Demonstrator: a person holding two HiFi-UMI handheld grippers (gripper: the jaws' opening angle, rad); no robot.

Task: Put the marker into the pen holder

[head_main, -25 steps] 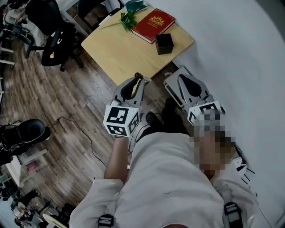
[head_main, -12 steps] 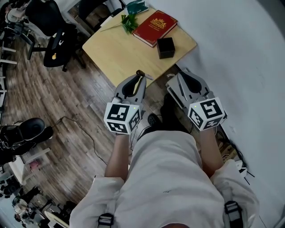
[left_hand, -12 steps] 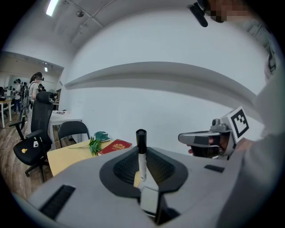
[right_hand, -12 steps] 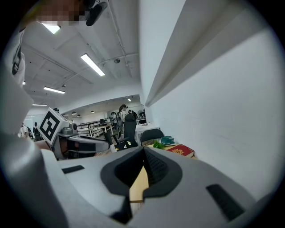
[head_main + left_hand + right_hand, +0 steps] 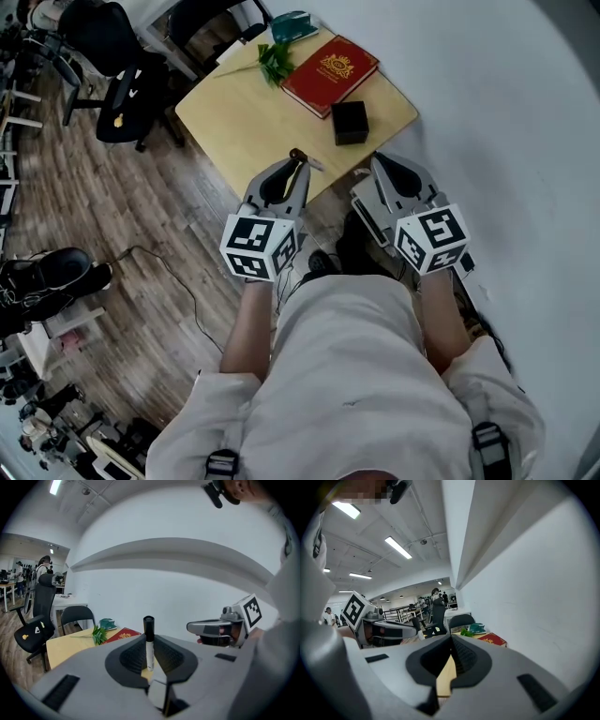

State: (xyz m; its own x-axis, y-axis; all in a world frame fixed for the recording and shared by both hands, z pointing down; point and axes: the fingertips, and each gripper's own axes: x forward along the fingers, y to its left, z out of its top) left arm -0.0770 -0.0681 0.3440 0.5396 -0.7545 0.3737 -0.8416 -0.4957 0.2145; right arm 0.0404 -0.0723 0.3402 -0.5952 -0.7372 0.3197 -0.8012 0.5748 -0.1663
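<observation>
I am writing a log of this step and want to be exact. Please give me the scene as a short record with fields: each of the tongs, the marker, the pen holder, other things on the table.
left tongs: shut on the marker
marker: upright between the jaws, dark cap on top
right tongs: shut, nothing between the jaws
pen holder: black box on the table, next to the red book
marker in holder: not yet
also on table: green sprig

No readable words or numbers showing anywhere, red book [image 5: 330, 70] carrying only a gold emblem too small to read, black-and-white square code patterns showing on the cubes of the left gripper [image 5: 297, 166] and right gripper [image 5: 385, 165], yellow mark on a black chair [image 5: 29, 639] looking illegible.
</observation>
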